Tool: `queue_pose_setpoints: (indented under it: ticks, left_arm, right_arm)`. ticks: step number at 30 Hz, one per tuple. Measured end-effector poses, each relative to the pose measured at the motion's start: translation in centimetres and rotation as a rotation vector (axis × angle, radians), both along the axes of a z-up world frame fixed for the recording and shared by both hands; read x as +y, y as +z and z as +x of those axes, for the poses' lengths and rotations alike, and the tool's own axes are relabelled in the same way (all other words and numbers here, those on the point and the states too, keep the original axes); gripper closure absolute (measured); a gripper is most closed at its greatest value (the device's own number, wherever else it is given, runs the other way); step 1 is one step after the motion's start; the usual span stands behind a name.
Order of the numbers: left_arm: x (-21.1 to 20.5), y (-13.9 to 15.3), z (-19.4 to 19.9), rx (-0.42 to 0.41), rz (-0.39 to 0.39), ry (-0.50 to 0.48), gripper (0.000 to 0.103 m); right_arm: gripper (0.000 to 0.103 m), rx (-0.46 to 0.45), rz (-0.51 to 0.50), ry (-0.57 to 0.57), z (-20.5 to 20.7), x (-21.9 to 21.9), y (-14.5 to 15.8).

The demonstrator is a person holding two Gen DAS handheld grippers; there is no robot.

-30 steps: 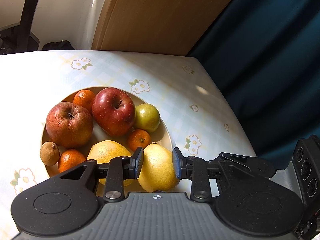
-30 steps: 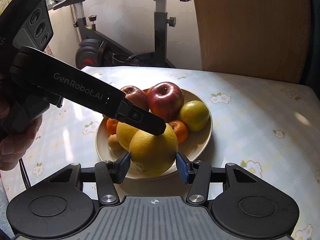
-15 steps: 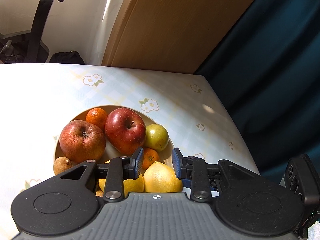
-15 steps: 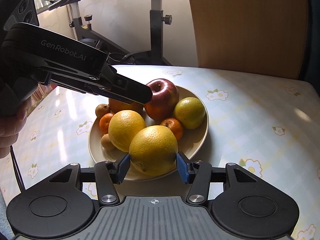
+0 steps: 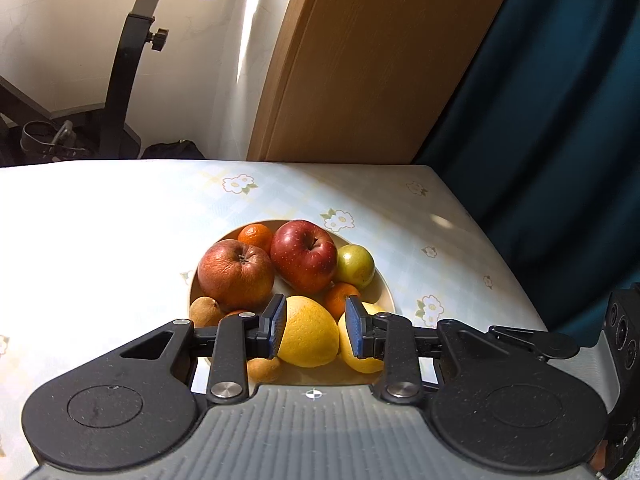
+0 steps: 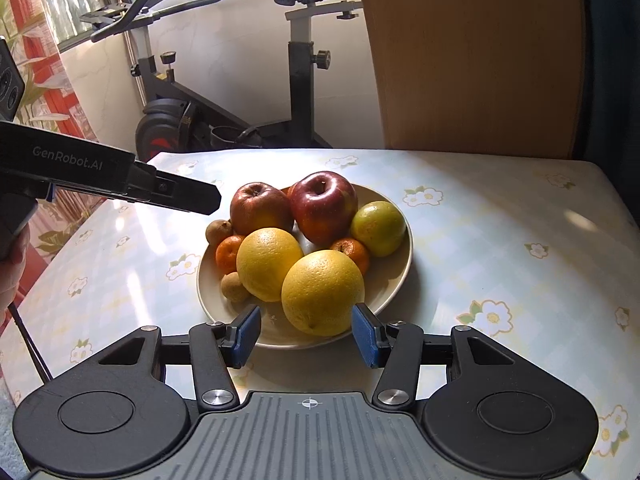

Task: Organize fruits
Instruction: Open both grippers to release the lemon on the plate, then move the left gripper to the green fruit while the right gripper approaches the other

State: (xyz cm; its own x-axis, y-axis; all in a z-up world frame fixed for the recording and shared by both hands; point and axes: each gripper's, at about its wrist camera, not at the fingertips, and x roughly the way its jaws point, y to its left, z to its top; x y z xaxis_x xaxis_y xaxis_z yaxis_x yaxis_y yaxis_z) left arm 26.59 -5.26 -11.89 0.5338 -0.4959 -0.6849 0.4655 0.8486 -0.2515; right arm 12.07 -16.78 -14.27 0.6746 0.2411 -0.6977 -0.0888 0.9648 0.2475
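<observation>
Fruits sit piled on a beige plate (image 6: 402, 276) mid-table, on a pale floral tablecloth (image 6: 500, 240). Contents: two red apples at the back, the wrinkled one (image 6: 260, 208) left of the glossy one (image 6: 324, 204); a green-yellow citrus (image 6: 378, 228) at the right rim; two large yellow citrus in front, left one (image 6: 269, 264) touching the right one (image 6: 322, 292); small mandarins tucked in, one (image 6: 229, 254) on the left, one (image 6: 352, 252) between the green fruit and the front yellow one, one more (image 5: 256, 237) behind the apples in the left wrist view; two small brown fruits at the left rim, upper (image 6: 218, 232) and lower (image 6: 235, 287). Right gripper (image 6: 306, 334) hovers at the near edge of the plate, jaws parted with nothing between the pads; the front yellow citrus is just ahead of them, untouched. Left gripper (image 5: 316, 330) sits above the plate's left side, fingers narrowly apart and empty; seen from the right wrist its finger (image 6: 180, 194) ends in air, left of the wrinkled apple, clear of all fruit. In its own view the pads overlap the yellow citrus visually, no contact. A hand (image 6: 10, 264) holds the left tool at the frame edge. Background: exercise bike (image 6: 240, 80) behind the table, wooden panel (image 6: 472, 52) at the far edge, dark teal curtain (image 5: 560, 120) on the right.
</observation>
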Motion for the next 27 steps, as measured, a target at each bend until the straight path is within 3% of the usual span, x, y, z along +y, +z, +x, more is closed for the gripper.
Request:
queue_pose_setpoints:
  ticks: [5, 11, 24, 27]
  left_arm:
    - [1.0, -0.4, -2.0, -0.028, 0.043, 0.018, 0.069]
    - [2.3, -0.6, -4.2, -0.043, 0.041, 0.055, 0.069]
    - [2.3, -2.5, -8.2, -0.019, 0.072, -0.003, 0.067]
    - [2.2, -3.2, -9.2, -0.004, 0.063, -0.029, 0.057]
  right_arm:
    - [0.056, -0.007, 0.012, -0.043, -1.5, 0.4, 0.3]
    - [0.056, 0.005, 0.019, -0.080, -3.1, 0.7, 0.4]
    - [0.056, 0.047, -0.007, -0.160, -5.4, 0.8, 0.1]
    - [0.056, 0.049, 0.001, -0.182, -6.0, 0.7, 0.0]
